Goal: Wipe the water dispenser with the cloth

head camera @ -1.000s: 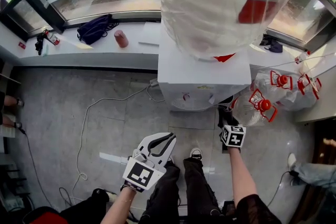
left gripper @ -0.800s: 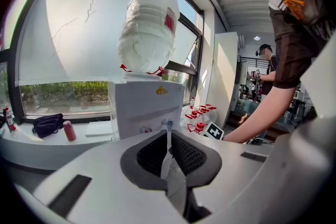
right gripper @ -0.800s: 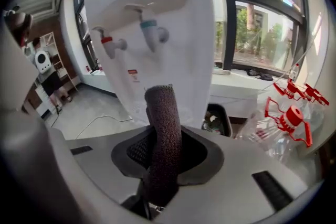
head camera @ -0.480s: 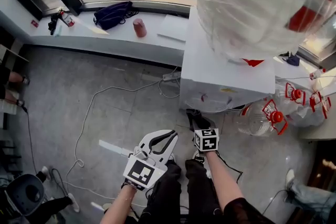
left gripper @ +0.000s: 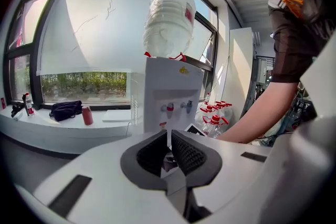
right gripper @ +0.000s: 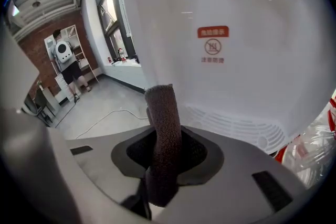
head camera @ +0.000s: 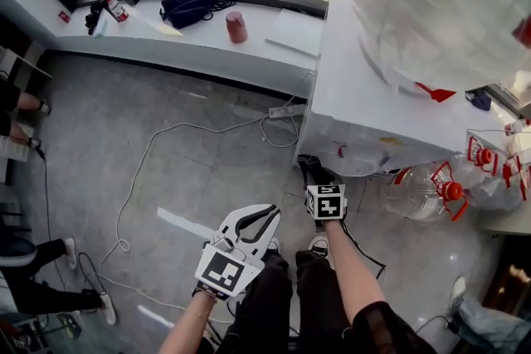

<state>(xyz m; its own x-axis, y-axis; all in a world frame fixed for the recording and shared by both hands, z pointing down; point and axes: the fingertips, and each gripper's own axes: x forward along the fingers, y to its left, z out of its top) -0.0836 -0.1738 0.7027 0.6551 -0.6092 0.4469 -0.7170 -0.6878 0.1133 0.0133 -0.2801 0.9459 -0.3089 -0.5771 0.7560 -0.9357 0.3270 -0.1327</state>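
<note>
Right gripper (right gripper: pixel 167 152) clamped on cloth (right gripper: pixel 161 113), dark rolled strip between jaws. Cloth's long axis ran along jaws, free end pointed ahead toward front panel of water dispenser (right gripper: pixel 236 60), near it. Left gripper (left gripper: pixel 169 152) jaws almost together, nothing between, dispenser well ahead.

The grey tiled floor (head camera: pixel 191 170) carries the water dispenser (head camera: pixel 373 120), red-capped bottles (head camera: pixel 431 195) beside it, a power strip (head camera: pixel 286 111) and a trailing white cable (head camera: pixel 141 170). The white window surface (head camera: pixel 166 41) holds a dark bag (head camera: pixel 195 4), a red cup (head camera: pixel 236 26) and a flat white sheet (head camera: pixel 292 32).
</note>
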